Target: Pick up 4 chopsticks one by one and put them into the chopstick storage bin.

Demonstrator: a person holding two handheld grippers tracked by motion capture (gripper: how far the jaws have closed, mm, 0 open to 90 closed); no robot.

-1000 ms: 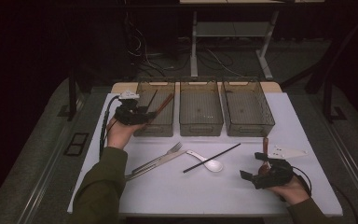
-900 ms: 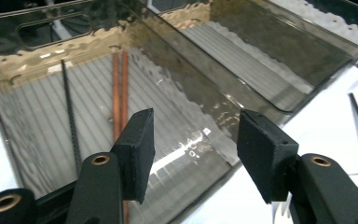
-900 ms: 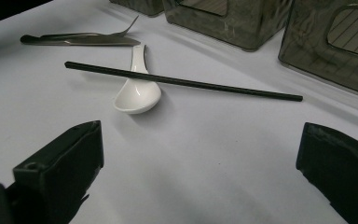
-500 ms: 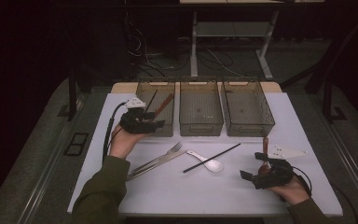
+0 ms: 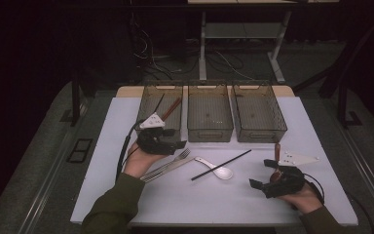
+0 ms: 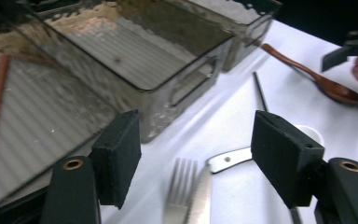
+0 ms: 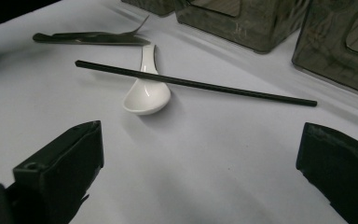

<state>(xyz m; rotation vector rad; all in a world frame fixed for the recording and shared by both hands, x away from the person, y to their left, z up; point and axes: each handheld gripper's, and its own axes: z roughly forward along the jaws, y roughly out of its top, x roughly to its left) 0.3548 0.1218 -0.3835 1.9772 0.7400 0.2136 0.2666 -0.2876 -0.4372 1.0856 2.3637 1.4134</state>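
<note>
My left gripper [image 5: 179, 144] hovers just in front of the left bin [image 5: 148, 105], above the fork [image 6: 181, 184] and knife [image 6: 226, 159]. Its jaws stand open and have just been opening, with nothing between the pads. Brown chopsticks [image 5: 171, 108] lie in that left bin. My right gripper [image 5: 262, 173] rests open and empty at the near right of the table. Ahead of it lie a white spoon [image 7: 147, 95] and a black chopstick [image 7: 196, 84] resting across the spoon's handle. A wooden spoon [image 6: 317, 77] lies on the table close by the right gripper.
Three smoky transparent bins stand in a row at the back of the white table [image 5: 121, 131]: the left one, a middle bin [image 5: 209, 127] and a right bin [image 5: 272, 127]. Dark floor, cables and table legs surround the table.
My left gripper has come away from over the left bin, moving right and toward the near side, lower over the fork and knife. Its jaws stand wider. The right hand has stayed put.
</note>
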